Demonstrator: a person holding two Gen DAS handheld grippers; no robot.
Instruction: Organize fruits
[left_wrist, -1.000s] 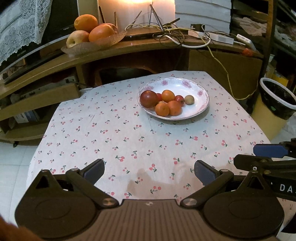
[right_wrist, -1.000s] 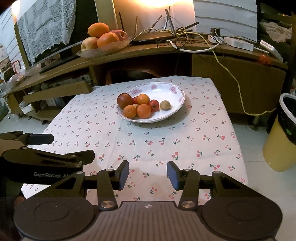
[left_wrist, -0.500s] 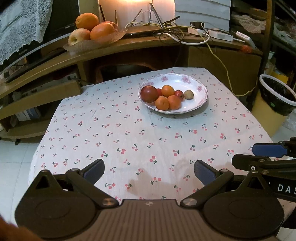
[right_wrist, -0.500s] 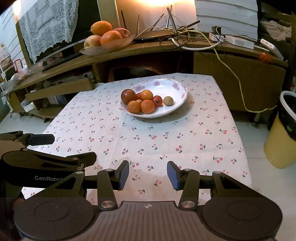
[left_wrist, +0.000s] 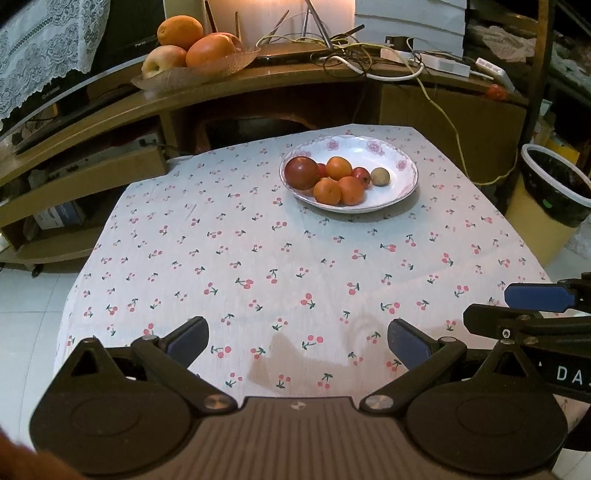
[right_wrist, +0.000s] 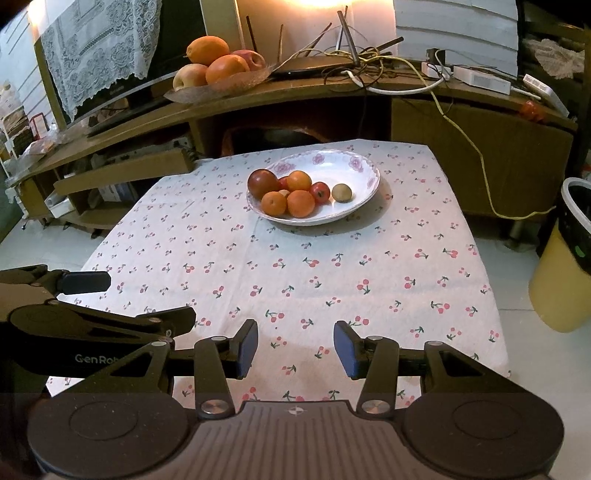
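A white floral plate (left_wrist: 400, 168) (right_wrist: 360, 175) sits at the far side of the cherry-print tablecloth (left_wrist: 258, 258) (right_wrist: 295, 266). On it lie a dark red apple (left_wrist: 302, 172) (right_wrist: 263, 182), three oranges (left_wrist: 350, 190) (right_wrist: 300, 203), small red fruits (right_wrist: 320, 192) and a small brown fruit (left_wrist: 379, 176) (right_wrist: 341, 192). My left gripper (left_wrist: 297, 338) hangs open over the near edge of the cloth, nothing between its fingers. My right gripper (right_wrist: 295, 349) is beside it, jaws apart and empty. Both are far short of the plate.
A wooden cabinet behind the table carries a glass dish of large oranges and apples (left_wrist: 192, 48) (right_wrist: 221, 68), a router and tangled cables (left_wrist: 351, 59). A yellow bin with a black liner (left_wrist: 546, 199) (right_wrist: 569, 258) stands right of the table.
Both views have drawn back slightly from the table, so the plate sits a little farther and higher in view. The jaws of both grippers stand as before.
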